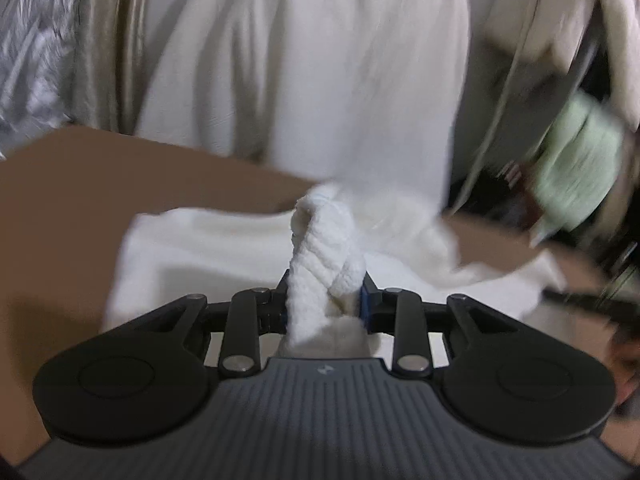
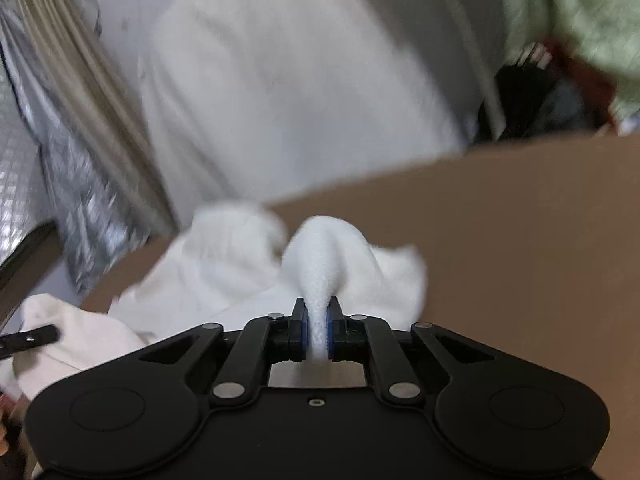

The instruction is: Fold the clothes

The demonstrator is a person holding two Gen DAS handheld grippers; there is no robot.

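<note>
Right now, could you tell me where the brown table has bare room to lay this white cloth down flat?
In the right wrist view, the brown table lies bare to the right of the white cloth, up to its far edge. In the left wrist view, a bare strip runs left of the cloth. The far right corner is crowded by a green bundle and dark clutter.

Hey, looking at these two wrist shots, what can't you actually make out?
- Left wrist view: the white cloth bunches in the left gripper, so its shape and kind are hidden.
- Left wrist view: the green fabric is motion-blurred.
- Right wrist view: the cloth's clamped edge is hidden inside the right gripper.
- Right wrist view: the dark items beyond the brown surface are too blurred.
</note>
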